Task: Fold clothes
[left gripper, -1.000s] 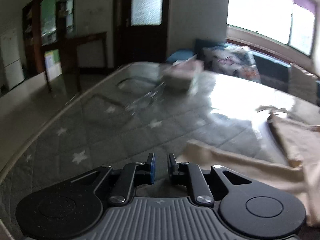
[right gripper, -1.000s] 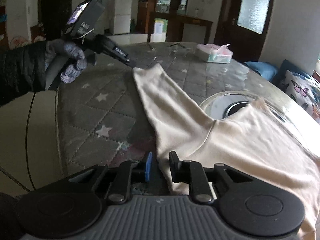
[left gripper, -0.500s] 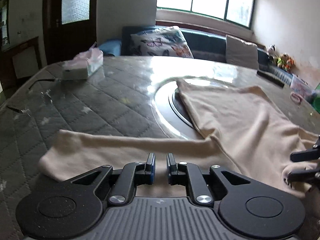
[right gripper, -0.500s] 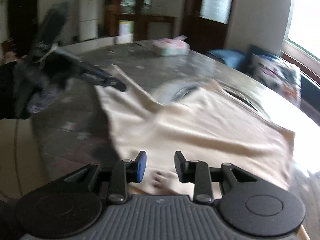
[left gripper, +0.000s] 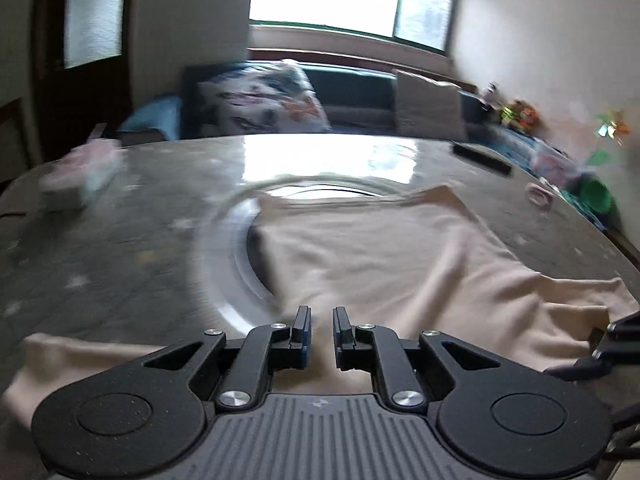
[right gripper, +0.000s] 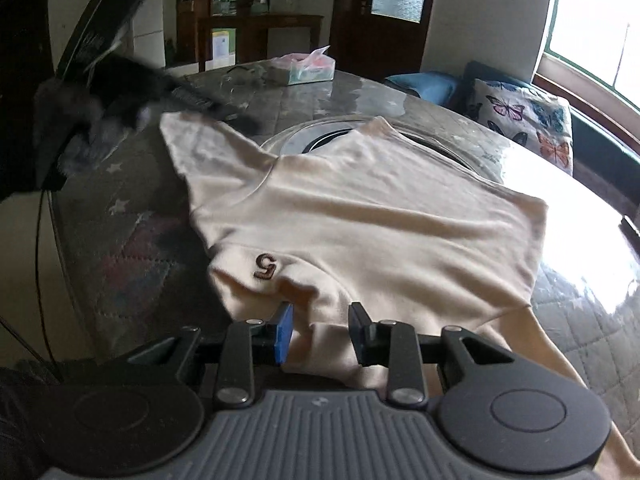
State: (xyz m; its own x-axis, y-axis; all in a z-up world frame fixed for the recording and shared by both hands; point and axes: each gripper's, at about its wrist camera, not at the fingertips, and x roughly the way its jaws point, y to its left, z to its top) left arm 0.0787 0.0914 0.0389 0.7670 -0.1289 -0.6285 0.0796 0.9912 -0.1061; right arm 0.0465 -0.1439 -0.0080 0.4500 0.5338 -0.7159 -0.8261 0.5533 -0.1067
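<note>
As both views swing over the shirt [right gripper: 360, 216], right tool [right gripper: 320, 334] widens around its hem; left tool [left gripper: 320, 334] stays released, folding unstarted.

Your round table [right gripper: 132, 240], covered in a grey quilted cloth with star patterns under a glossy sheet, carries a cream shirt [right gripper: 360, 216] spread across its middle, partly draped over the raised turntable ring [right gripper: 320, 136]. From your right-hand camera, a tissue box [right gripper: 308, 68] sits toward 12 o'clock at the far rim. From your left-hand camera, a dark flat object [left gripper: 482, 158] lies near 1 o'clock and a small pink ring [left gripper: 540, 196] near 2 o'clock, both clear of the shirt.
</note>
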